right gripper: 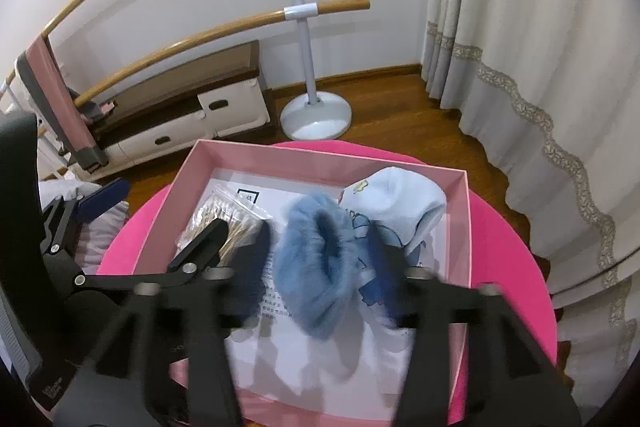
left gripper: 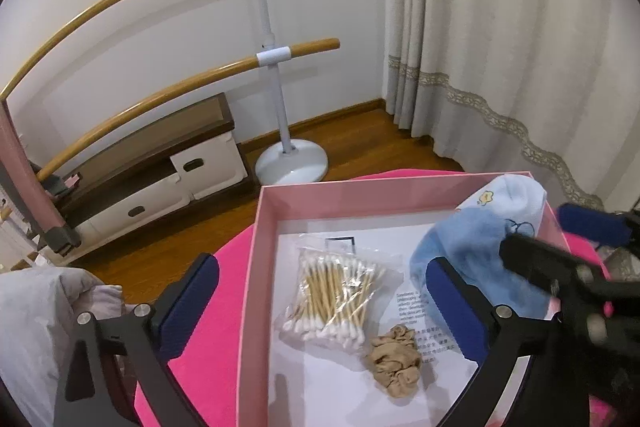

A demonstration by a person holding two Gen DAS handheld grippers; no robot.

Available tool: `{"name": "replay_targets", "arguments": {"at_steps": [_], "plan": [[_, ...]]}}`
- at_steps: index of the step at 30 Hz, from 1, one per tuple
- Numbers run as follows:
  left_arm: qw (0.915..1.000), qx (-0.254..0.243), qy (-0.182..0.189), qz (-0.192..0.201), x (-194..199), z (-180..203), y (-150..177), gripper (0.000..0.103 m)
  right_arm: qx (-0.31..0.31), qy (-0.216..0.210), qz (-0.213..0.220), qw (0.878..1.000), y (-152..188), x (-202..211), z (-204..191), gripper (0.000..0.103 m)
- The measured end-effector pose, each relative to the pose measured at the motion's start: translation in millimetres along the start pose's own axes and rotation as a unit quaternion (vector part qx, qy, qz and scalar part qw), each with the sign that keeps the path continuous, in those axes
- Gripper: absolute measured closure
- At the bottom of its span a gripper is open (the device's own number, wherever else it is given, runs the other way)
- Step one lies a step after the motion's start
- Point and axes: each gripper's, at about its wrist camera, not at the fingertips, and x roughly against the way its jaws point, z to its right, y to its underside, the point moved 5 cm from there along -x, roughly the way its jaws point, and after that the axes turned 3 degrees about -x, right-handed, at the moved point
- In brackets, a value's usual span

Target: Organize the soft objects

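An open pink box (left gripper: 256,267) sits on a round pink table (left gripper: 208,367). Inside lie a bag of cotton swabs (left gripper: 332,299), a crumpled tan soft piece (left gripper: 394,359) and a light blue sock (left gripper: 480,247). My left gripper (left gripper: 320,307) is open and straddles the box's left wall, with the swab bag below the gap. In the right wrist view a fluffy blue scrunchie (right gripper: 320,267) rests on the paper in the box (right gripper: 460,227), between the wide jaws of my right gripper (right gripper: 320,263); the blurred pads do not press it. The sock (right gripper: 400,199) lies just behind.
A white barre stand (left gripper: 292,155) with two wooden rails stands on the wood floor beyond the table. A low cabinet (left gripper: 160,179) lines the wall on the left. Cream curtains (left gripper: 500,47) hang to the right. Grey fabric (left gripper: 36,307) lies left of the table.
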Motion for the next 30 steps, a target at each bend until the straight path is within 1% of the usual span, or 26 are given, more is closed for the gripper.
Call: {"name": "replay_targets", "arguments": {"at_steps": [2, 4, 7, 8, 10, 15, 18, 24, 30], "plan": [[1.0000, 0.006, 0.001, -0.001, 1.7, -1.9, 0.8, 0.000, -0.001, -0.005, 0.007, 1.000, 1.8, 6.3, -0.6, 0.000], [0.9999, 0.009, -0.004, -0.001, 2.8, -4.5, 0.7, 0.000, -0.011, -0.004, 0.004, 1.000, 2.1, 8.4, 2.5, 0.000], [0.9999, 0.010, -0.011, 0.001, 6.7, -5.4, 1.7, 0.000, -0.026, -0.014, 0.016, 0.999, 2.2, 16.2, 6.5, 0.000], [0.9999, 0.009, -0.012, -0.001, 23.4, -6.2, 18.5, 0.000, -0.031, -0.017, 0.020, 0.999, 1.1, 17.7, 7.2, 0.000], [0.9998, 0.011, -0.016, 0.001, 35.5, -3.4, 32.0, 0.000, -0.039, -0.022, 0.031, 0.999, 2.3, 25.9, 8.7, 0.000], [0.9997, 0.016, -0.019, 0.008, 47.9, 4.3, 43.2, 0.000, -0.049, -0.018, 0.048, 0.997, 7.0, 42.4, 11.2, 0.000], [0.9996, 0.014, -0.021, 0.011, 58.6, 6.8, 53.0, 0.000, -0.059, -0.017, 0.051, 0.997, 12.5, 47.4, 13.9, 0.000], [0.9992, 0.009, -0.022, 0.031, 97.7, 18.2, 70.9, 0.000, -0.072, -0.020, 0.065, 0.995, 42.3, 67.9, 25.2, 0.000], [0.9986, 0.006, -0.015, 0.051, 134.5, 21.8, 97.7, 0.000, -0.091, -0.023, 0.084, 0.992, 73.3, 92.0, 40.1, 0.000]]}}
